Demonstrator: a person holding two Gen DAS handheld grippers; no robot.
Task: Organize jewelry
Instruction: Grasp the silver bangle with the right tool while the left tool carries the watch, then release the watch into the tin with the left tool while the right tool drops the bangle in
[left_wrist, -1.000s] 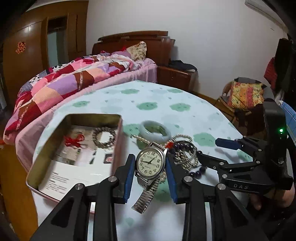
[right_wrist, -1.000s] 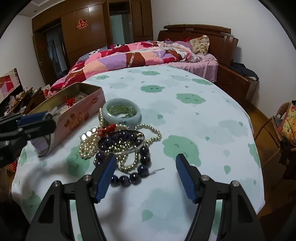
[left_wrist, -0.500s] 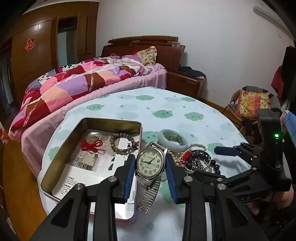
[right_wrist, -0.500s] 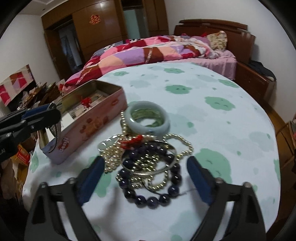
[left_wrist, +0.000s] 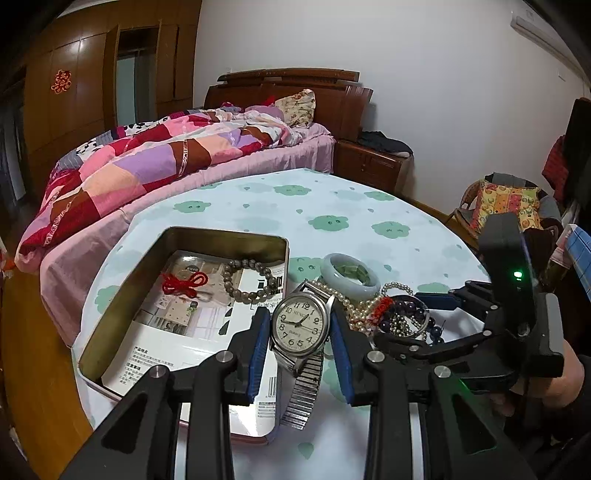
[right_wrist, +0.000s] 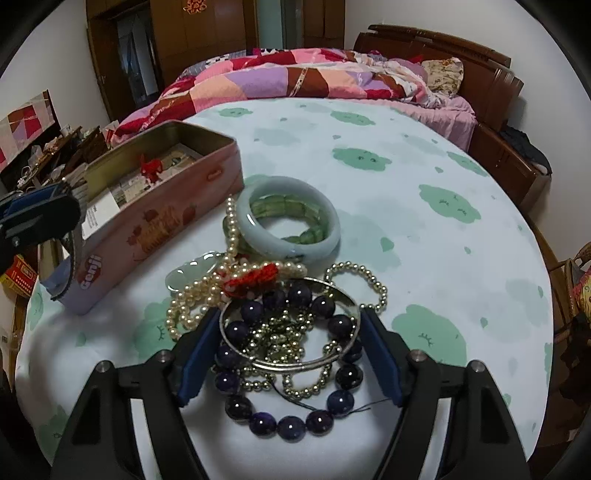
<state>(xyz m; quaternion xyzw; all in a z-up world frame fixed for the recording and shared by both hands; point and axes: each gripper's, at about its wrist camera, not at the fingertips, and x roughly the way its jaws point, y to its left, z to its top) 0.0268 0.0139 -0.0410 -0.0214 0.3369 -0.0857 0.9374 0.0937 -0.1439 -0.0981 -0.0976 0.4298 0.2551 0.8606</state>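
My left gripper (left_wrist: 299, 328) is shut on a silver wristwatch (left_wrist: 300, 326) and holds it above the near right edge of the open pink tin (left_wrist: 122, 295). The tin holds a grey bead bracelet (left_wrist: 251, 275) and a red cord knot (left_wrist: 183, 283). My right gripper (right_wrist: 288, 354) is open, its jaws either side of a silver bangle (right_wrist: 291, 363) lying on the jewelry pile. The pile includes a dark purple bead bracelet (right_wrist: 288, 424), a pearl strand (right_wrist: 199, 291), gold bead chains (right_wrist: 356, 277) and a pale jade bangle (right_wrist: 288, 218).
The round table has a white cloth with green cloud prints (right_wrist: 443, 206). The tin also shows at the left in the right wrist view (right_wrist: 155, 221). A bed with a patchwork quilt (left_wrist: 147, 162) stands behind the table. A chair with a cushion (left_wrist: 506, 203) is at the right.
My left gripper has carried the watch leftward toward the tin. My right gripper has moved forward and down, so its jaws now flank the silver bangle.
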